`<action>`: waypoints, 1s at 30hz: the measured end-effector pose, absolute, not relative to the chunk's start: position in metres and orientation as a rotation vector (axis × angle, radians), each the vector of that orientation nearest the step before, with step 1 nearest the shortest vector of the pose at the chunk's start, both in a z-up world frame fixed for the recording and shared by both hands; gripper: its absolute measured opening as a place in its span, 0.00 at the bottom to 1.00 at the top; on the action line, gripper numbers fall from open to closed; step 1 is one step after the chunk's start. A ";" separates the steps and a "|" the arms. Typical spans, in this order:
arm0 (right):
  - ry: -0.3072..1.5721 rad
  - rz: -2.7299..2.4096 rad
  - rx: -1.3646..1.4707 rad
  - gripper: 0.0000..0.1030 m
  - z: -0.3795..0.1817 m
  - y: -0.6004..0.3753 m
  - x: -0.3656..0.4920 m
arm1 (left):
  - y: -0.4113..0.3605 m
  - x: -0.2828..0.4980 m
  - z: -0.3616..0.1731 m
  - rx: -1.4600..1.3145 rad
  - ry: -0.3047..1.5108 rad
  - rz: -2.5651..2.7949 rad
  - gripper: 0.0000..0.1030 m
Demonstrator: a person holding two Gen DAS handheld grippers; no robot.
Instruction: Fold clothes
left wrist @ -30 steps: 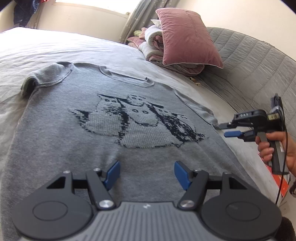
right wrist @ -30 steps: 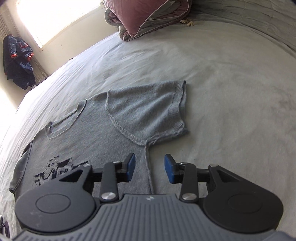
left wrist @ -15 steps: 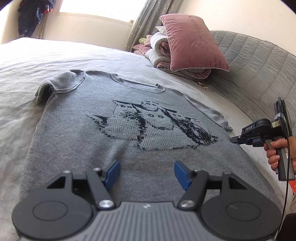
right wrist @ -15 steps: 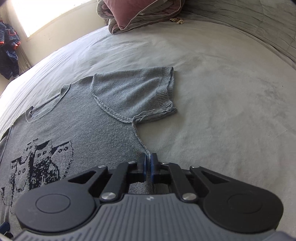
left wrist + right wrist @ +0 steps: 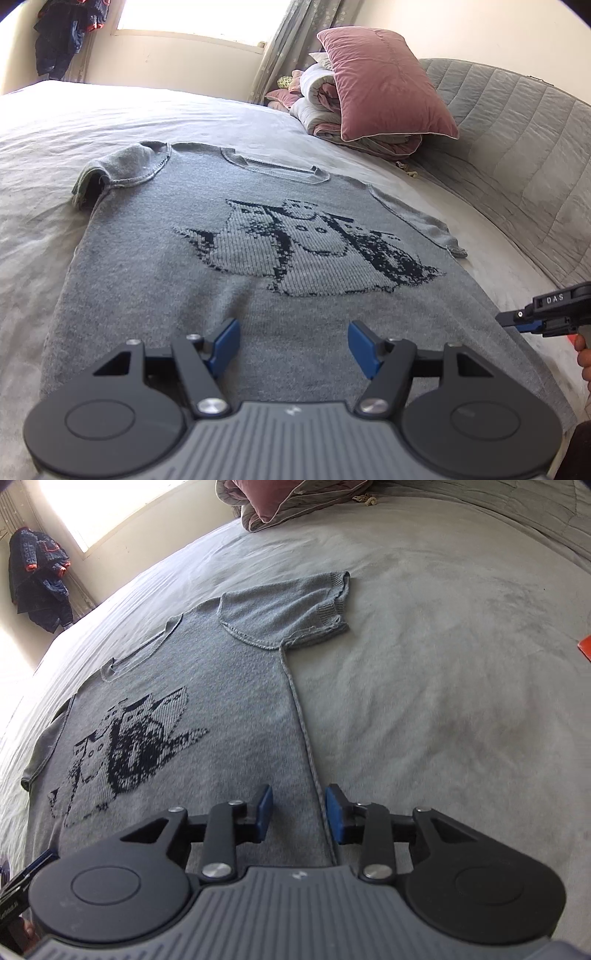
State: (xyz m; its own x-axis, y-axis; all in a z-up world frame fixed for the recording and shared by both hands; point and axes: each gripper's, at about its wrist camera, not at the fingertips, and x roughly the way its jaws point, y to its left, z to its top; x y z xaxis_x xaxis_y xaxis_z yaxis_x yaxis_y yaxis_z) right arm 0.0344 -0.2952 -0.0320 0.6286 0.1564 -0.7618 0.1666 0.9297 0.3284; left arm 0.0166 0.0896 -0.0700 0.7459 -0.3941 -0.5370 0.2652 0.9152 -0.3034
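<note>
A grey knit short-sleeved sweater [image 5: 258,266] with a dark animal pattern lies flat, front up, on the bed. My left gripper [image 5: 293,345] hovers open over its lower middle, with nothing between the blue pads. My right gripper [image 5: 299,814] is at the sweater's [image 5: 229,716] right side edge. Its jaws are opening, and the side seam [image 5: 314,768] runs between them without being pressed. In the left wrist view the right gripper [image 5: 517,321] shows at the garment's right edge, held by a hand [image 5: 583,354]. The right sleeve [image 5: 295,609] lies spread out flat.
The bed is covered by a pale grey sheet [image 5: 443,683]. A pink pillow [image 5: 384,85] leans on folded quilts [image 5: 325,118] at the far end, beside a grey quilted headboard [image 5: 517,147]. A dark jacket [image 5: 62,33] hangs by the window. An orange item [image 5: 585,648] lies at the right.
The right gripper closed at the side seam below the sleeve, then parted its jaws again and slid back along the seam toward the hem. The left gripper stayed put, open.
</note>
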 end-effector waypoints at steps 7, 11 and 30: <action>0.873 -0.037 0.404 0.02 -0.036 -0.302 0.001 | 0.090 0.014 -0.072 -0.209 0.625 -0.364 0.64; 0.877 -0.032 0.421 0.03 -0.034 -0.305 -0.006 | 0.092 0.014 -0.072 -0.212 0.623 -0.367 0.64; 0.963 0.048 0.624 0.04 -0.035 -0.315 -0.067 | 0.090 0.013 -0.072 -0.207 0.623 -0.365 0.64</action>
State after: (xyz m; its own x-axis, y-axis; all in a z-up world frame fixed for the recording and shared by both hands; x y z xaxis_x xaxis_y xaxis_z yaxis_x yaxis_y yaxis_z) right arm -0.0666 -0.3146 -0.0353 0.5840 0.3070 -0.7515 0.2309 0.8247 0.5164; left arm 0.0126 0.0905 -0.0724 0.7513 -0.3931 -0.5301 0.2702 0.9161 -0.2964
